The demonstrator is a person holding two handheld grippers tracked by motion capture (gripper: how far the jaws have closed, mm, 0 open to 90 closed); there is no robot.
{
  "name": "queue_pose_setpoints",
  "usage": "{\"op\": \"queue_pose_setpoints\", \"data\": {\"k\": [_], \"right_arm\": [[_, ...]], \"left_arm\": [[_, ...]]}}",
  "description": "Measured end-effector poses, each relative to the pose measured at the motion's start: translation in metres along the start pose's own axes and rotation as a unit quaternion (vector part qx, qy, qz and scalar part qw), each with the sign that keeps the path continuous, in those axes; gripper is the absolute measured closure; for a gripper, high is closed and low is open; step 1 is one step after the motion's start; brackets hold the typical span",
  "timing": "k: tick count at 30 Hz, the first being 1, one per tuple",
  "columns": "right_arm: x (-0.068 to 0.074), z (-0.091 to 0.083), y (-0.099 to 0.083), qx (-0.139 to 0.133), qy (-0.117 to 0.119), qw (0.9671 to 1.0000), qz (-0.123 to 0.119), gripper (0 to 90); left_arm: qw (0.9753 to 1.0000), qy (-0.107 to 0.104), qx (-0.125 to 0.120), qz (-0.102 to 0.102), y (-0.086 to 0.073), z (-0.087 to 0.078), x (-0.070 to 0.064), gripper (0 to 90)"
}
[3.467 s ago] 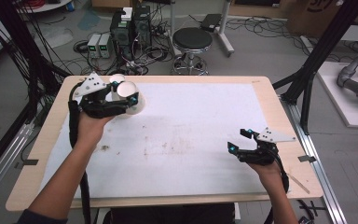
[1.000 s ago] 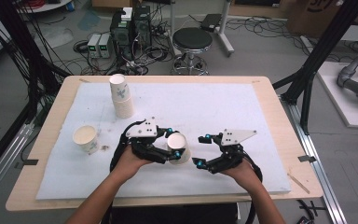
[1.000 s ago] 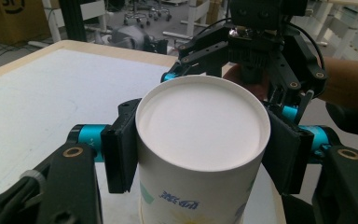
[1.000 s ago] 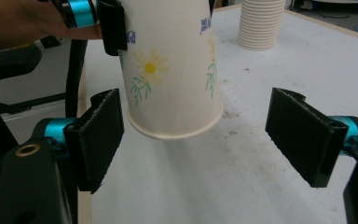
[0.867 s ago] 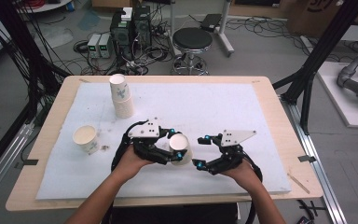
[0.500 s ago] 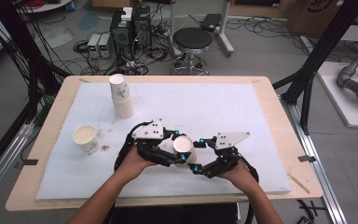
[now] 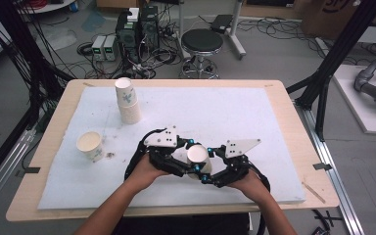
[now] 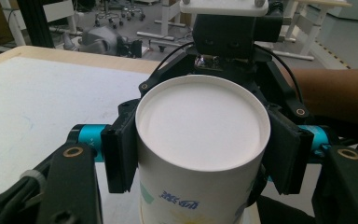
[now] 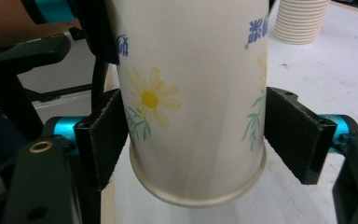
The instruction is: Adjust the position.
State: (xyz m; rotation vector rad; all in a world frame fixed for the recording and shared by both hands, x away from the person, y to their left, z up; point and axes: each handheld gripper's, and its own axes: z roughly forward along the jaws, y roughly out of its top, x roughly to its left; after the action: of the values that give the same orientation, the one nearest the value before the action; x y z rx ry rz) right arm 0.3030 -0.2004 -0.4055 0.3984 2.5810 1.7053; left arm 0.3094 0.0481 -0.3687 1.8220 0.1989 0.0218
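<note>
We are holding a paper cup [image 7: 197, 156] upside down between both tools, low over the table [image 7: 274, 98] at about 6 o'clock of the white mat [image 7: 225, 112]. The left tool [image 7: 192, 161] is clamping the cup near its closed base, jaws pressed on both sides. The right tool [image 7: 206, 175] is straddling the cup near its rim [image 9: 196, 193]; its left jaw is touching the wall, and its right jaw looks a hair off it, so we are hedging: closing, probably not fully gripping.

Risks as we are judging them: squeezing from two tools at once could be crushing the thin wall or ovalling the rim; if the left tool lets go before the right one is properly seated, the cup could be slipping out and dropping.

Around us: a stack of inverted cups [image 7: 126, 100] at 11 o'clock, and a single upright cup [image 7: 90, 145] at 9 o'clock, both well apart from the tools. Nothing is standing in the way.
</note>
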Motion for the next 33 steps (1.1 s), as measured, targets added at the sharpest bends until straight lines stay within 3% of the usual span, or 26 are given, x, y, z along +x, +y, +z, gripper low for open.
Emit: {"op": "queue_pose_setpoints", "data": {"k": [11,14,15,24,33], "right_arm": [[0.001,0.002,0.001,0.011,0.004,0.9998,-0.015,33.1],[0.002,0.001,0.001,0.014,0.008,0.9997,-0.017,34.4],[0.002,0.001,0.001,0.017,0.008,0.9997,-0.017,34.5],[0.002,0.001,0.002,0.014,0.017,0.9996,-0.015,35.8],[0.001,-0.002,0.005,0.021,0.006,0.9997,-0.014,36.5]], "left_arm": [[0.9999,0.002,-0.001,-0.012,-0.004,-0.002,0.0,34.5],[0.9997,0.01,0.003,-0.02,-0.004,-0.002,0.0,19.1],[0.9997,0.009,0.002,-0.023,-0.004,-0.003,0.0,18.2],[0.9996,0.014,-0.003,-0.023,-0.002,-0.014,0.001,17.5],[0.9995,0.024,0.012,-0.019,0.002,-0.028,0.002,17.5]]}}
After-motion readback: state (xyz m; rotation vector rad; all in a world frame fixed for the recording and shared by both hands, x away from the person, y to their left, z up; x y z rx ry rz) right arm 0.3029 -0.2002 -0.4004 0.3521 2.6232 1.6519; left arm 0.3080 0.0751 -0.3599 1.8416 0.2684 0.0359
